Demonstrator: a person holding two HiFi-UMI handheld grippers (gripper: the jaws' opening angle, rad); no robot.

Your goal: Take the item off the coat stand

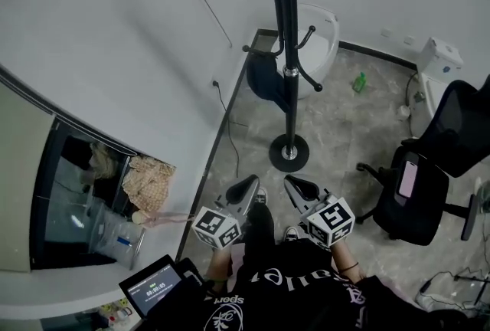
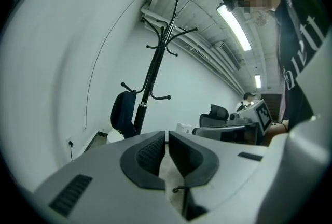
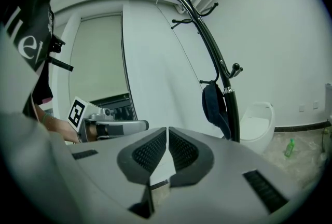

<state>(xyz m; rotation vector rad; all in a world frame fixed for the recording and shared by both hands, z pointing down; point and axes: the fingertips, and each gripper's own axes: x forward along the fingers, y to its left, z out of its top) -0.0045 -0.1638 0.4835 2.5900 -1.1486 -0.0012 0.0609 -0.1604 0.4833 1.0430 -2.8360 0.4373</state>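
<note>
A black coat stand (image 1: 289, 54) rises from a round base (image 1: 289, 153) on the grey floor ahead of me. A dark blue item (image 1: 266, 80) hangs from one of its low hooks, on the wall side. In the left gripper view the stand (image 2: 150, 83) and the item (image 2: 123, 113) lie beyond the jaws; in the right gripper view the item (image 3: 213, 109) hangs right of centre on the stand (image 3: 218, 72). My left gripper (image 1: 243, 188) and right gripper (image 1: 301, 188) sit side by side, short of the base. Both are shut with nothing between the pads, and both are well apart from the item.
A white wall runs along the left, with a socket and cable (image 1: 217, 84). A white rounded bin (image 1: 318, 38) stands behind the stand, and a green bottle (image 1: 359, 82) lies on the floor. A black office chair (image 1: 429, 176) with a phone on it stands at the right.
</note>
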